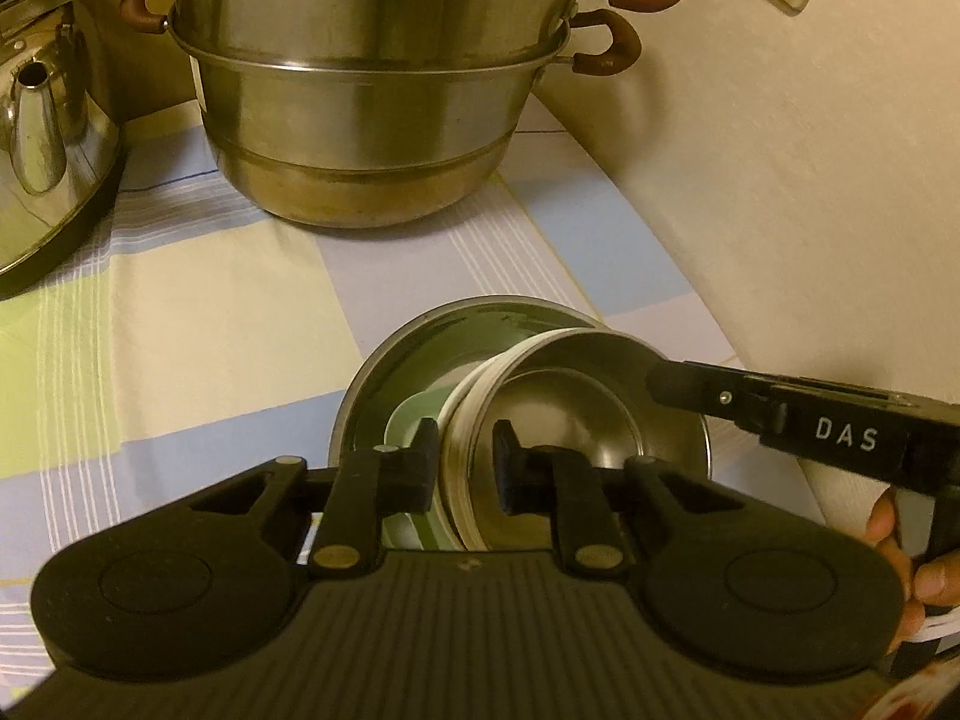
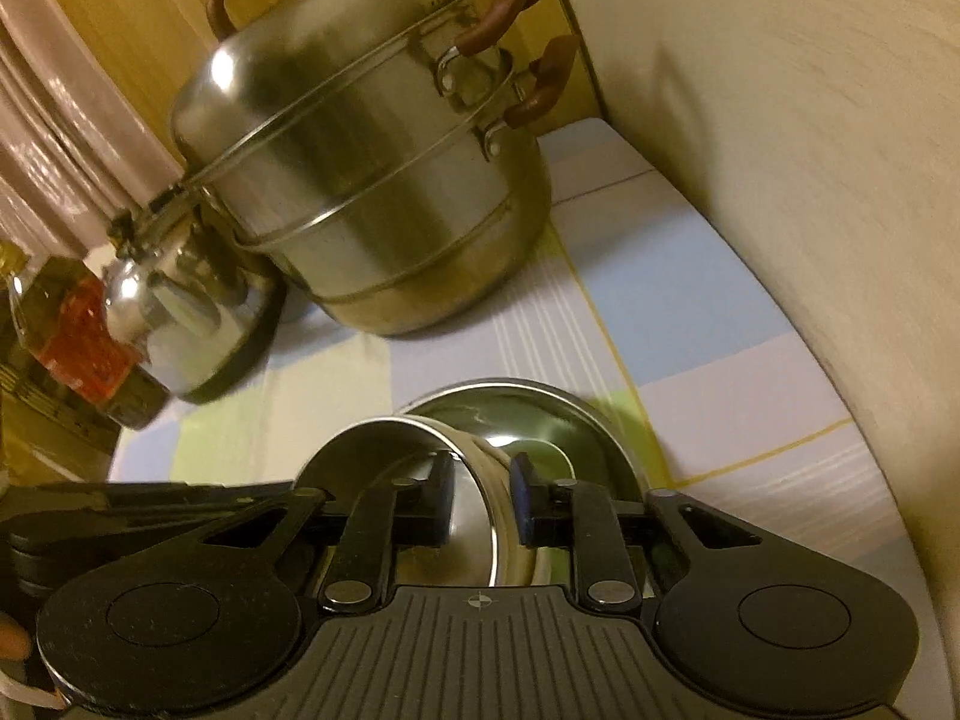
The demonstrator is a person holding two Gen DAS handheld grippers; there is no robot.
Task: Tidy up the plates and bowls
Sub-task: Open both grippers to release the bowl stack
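A small steel bowl sits tilted inside a larger steel bowl on the checked tablecloth. A pale green dish lies under it in the large bowl. My left gripper is shut on the small bowl's near rim, one finger inside, one outside. My right gripper is shut on the same small bowl's rim from the other side; its fingers show in the left wrist view. The large bowl also shows behind it in the right wrist view.
A tall steel steamer pot with brown handles stands at the back, a steel kettle to its left. A bottle stands further left. A cream wall borders the table on the right.
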